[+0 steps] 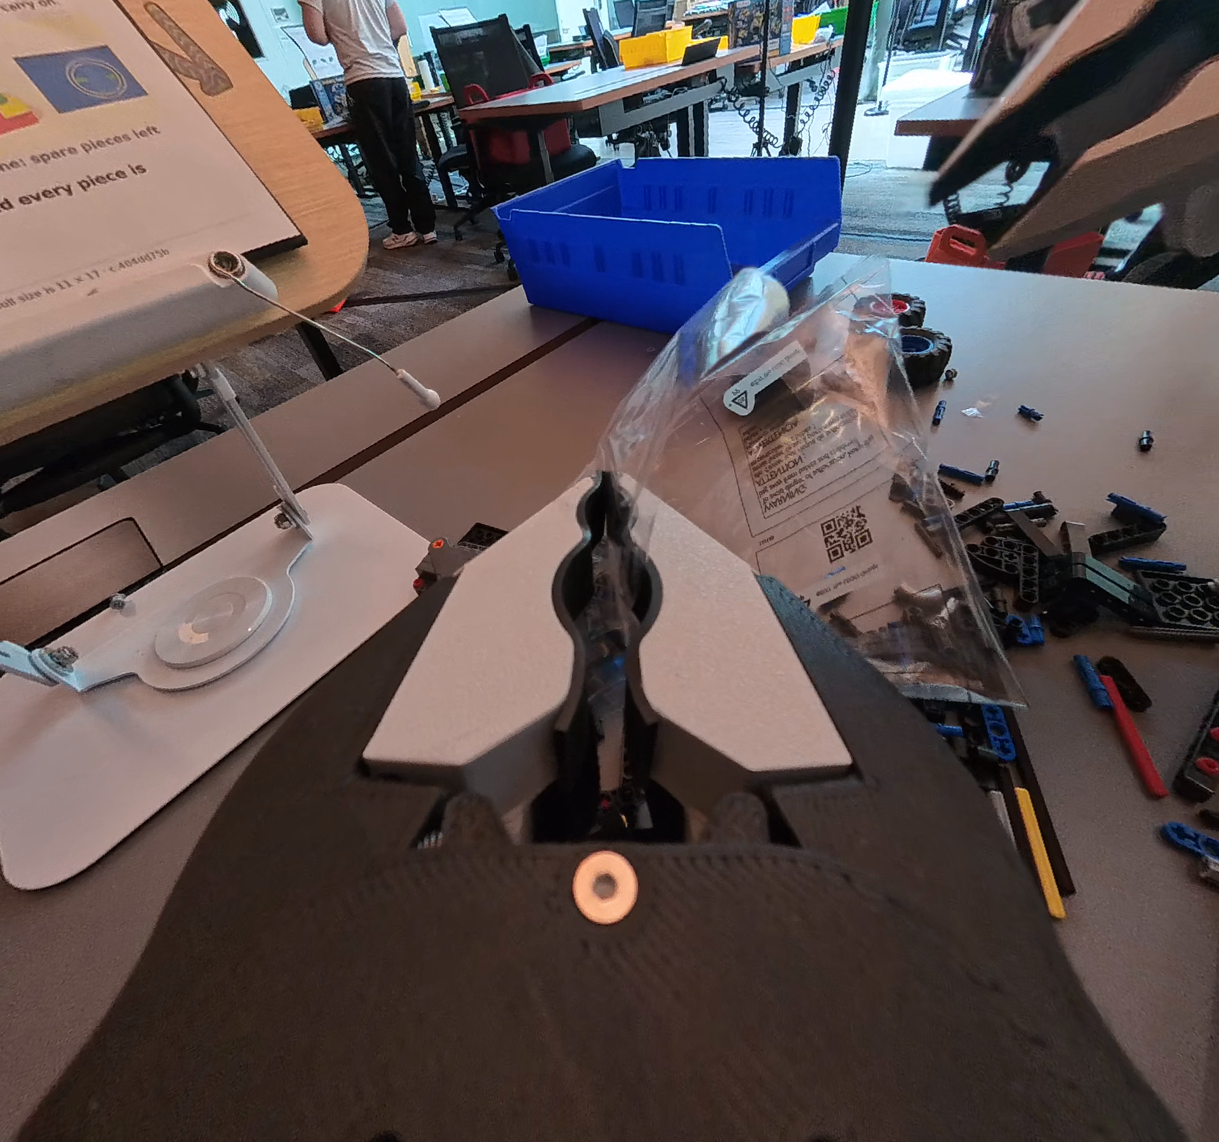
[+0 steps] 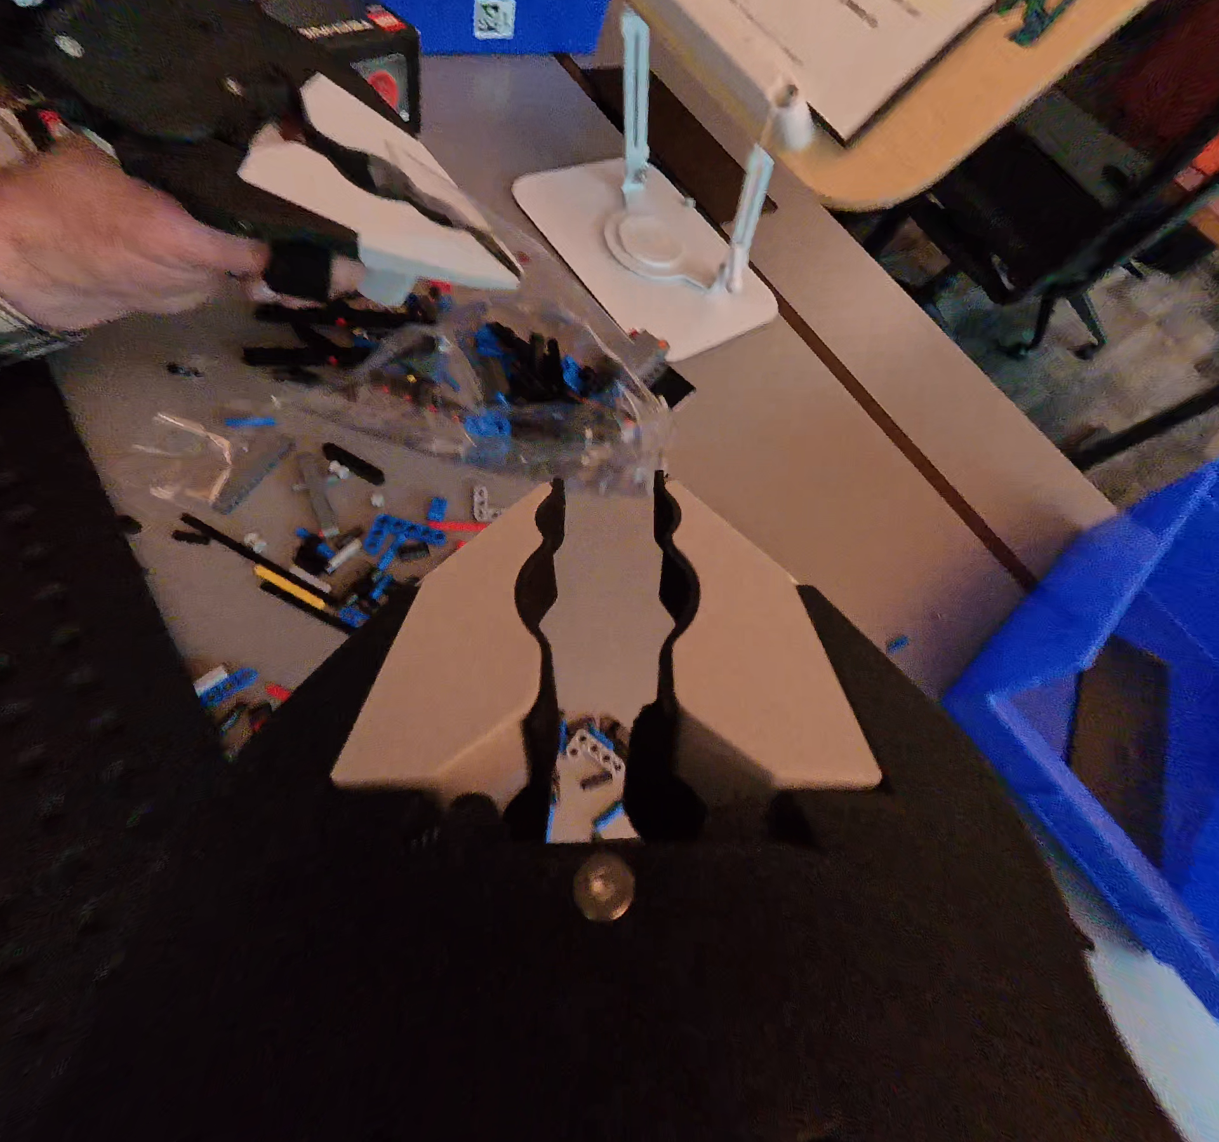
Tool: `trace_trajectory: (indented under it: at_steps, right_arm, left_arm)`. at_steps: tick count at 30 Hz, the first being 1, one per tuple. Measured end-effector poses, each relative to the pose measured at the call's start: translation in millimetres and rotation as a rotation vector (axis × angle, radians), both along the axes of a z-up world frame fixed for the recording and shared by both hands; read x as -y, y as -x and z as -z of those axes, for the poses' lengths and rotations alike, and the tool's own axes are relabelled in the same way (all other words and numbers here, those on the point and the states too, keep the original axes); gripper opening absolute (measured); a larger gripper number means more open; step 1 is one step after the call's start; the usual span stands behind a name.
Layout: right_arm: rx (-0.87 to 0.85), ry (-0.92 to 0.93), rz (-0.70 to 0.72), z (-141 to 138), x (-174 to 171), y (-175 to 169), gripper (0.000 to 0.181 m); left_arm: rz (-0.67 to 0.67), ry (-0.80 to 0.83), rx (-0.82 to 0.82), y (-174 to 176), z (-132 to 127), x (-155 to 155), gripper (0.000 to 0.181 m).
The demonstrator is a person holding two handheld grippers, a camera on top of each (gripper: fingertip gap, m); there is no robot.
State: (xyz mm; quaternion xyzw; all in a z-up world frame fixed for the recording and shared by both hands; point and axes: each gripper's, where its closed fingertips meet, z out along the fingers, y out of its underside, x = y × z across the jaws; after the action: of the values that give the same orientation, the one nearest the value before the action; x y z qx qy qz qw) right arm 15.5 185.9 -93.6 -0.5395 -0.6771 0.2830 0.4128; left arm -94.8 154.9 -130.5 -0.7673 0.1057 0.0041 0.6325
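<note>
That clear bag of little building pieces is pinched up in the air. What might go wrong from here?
1. The left gripper pinches only thin film of the bag, so it may slip free.
2. The bag still holds pieces; tipped, they might spill onto the table among the loose pieces.
3. The right gripper, jaws open, hovers close and might snag the film.

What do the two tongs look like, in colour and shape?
Both look alike: the left tongs and right tongs have a wide black ribbed body, two pale grey wedge fingers with wavy black inner edges, and a round metal washer at the base.
</note>
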Motion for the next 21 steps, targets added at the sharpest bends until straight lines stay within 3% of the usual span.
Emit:
trace_trajectory:
  at_steps: [2,6,10,15,21]
  right_arm:
    - [0.049,0.02,0.079,14,-23,-36,0.024]
    - [0.204,0.104,0.244,71,-69,-111,0.024]
    - [0.296,0.168,0.344,121,-92,-160,0.023]
    - [0.344,0.244,0.349,160,-100,-178,0.025]
    - [0.293,0.302,0.33,163,-103,-174,0.016]
  left_arm:
    - [-0.004,-0.002,0.002,1,-1,1,0.0]
    - [-0.008,-0.005,0.003,2,-2,1,0.0]
    - [-0.011,-0.001,0.004,2,-1,0,0.0]
    - [-0.015,0.004,0.0,3,1,0,0.0]
    - [-0.013,0.009,-0.003,2,3,-2,0.0]
